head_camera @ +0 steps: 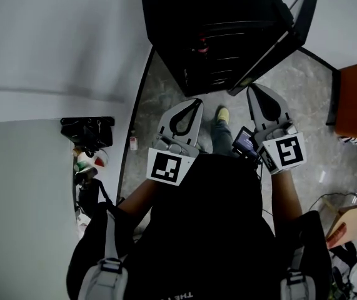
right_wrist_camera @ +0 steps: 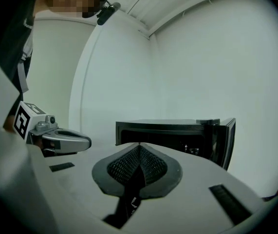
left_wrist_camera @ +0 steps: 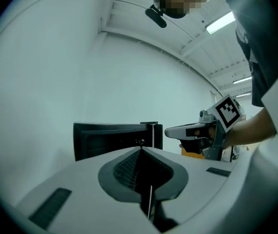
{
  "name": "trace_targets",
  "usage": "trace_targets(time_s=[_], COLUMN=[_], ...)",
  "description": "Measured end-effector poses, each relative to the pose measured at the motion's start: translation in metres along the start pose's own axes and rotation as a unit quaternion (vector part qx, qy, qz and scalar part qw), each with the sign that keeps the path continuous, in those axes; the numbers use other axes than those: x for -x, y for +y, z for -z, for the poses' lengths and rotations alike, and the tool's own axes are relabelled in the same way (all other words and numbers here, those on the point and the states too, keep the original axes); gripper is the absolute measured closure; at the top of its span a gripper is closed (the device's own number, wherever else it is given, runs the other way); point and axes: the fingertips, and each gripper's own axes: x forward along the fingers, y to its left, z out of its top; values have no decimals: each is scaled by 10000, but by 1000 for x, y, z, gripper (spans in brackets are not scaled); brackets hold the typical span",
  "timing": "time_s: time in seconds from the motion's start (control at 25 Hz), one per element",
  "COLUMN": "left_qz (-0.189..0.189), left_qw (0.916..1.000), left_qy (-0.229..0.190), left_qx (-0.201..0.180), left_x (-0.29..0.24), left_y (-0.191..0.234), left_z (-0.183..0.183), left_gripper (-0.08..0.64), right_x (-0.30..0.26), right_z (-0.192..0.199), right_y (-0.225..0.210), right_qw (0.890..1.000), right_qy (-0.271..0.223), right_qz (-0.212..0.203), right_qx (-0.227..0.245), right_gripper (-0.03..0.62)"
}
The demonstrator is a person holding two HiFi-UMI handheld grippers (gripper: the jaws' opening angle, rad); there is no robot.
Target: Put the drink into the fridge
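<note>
A small black fridge [head_camera: 216, 36] stands on the floor against the white wall, its door [head_camera: 281, 39] swung open to the right. A small red thing [head_camera: 201, 44] shows on a shelf inside; I cannot tell what it is. Both grippers are held side by side in front of the fridge, pointing at it. My left gripper [head_camera: 197, 102] is shut with nothing between its jaws, whose tips meet [left_wrist_camera: 140, 149] before the fridge [left_wrist_camera: 114, 138]. My right gripper [head_camera: 253, 89] is shut and empty too [right_wrist_camera: 139, 144], facing the fridge [right_wrist_camera: 173, 133] and its door [right_wrist_camera: 228, 140]. No drink is in either gripper.
A white counter [head_camera: 22, 199] fills the left, with a black device [head_camera: 87, 130] at its edge. A small bottle [head_camera: 133, 142] stands on the floor by the wall. An orange chair [head_camera: 353, 99] and a cardboard box [head_camera: 347, 220] are on the right. The person's shoe [head_camera: 223, 114] is near the fridge.
</note>
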Motion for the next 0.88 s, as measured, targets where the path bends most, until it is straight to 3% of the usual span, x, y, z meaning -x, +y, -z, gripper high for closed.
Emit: trace_targets(time_s=[0.12,0.28,0.48,0.88], left_qz=[-19,-29,-38,-1], left_qw=[9999,9999,9998,9999], left_qy=[-70,-80,-81,-103], left_qx=[78,99,195,30], left_x=[24,45,60,75], left_y=[4,6,1,-31], left_z=[1,3,2,0], left_gripper=[548,548,548,548], right_x=[15,26,40,62], right_z=[12,4,3,7], right_y=[25,43,56,65], right_qw=[9993,9997,9996,9998], right_qy=[354,32,39,-27], right_qz=[31,190,221,67], right_qx=[-86,121,174,202], right_gripper=[581,581,581,581])
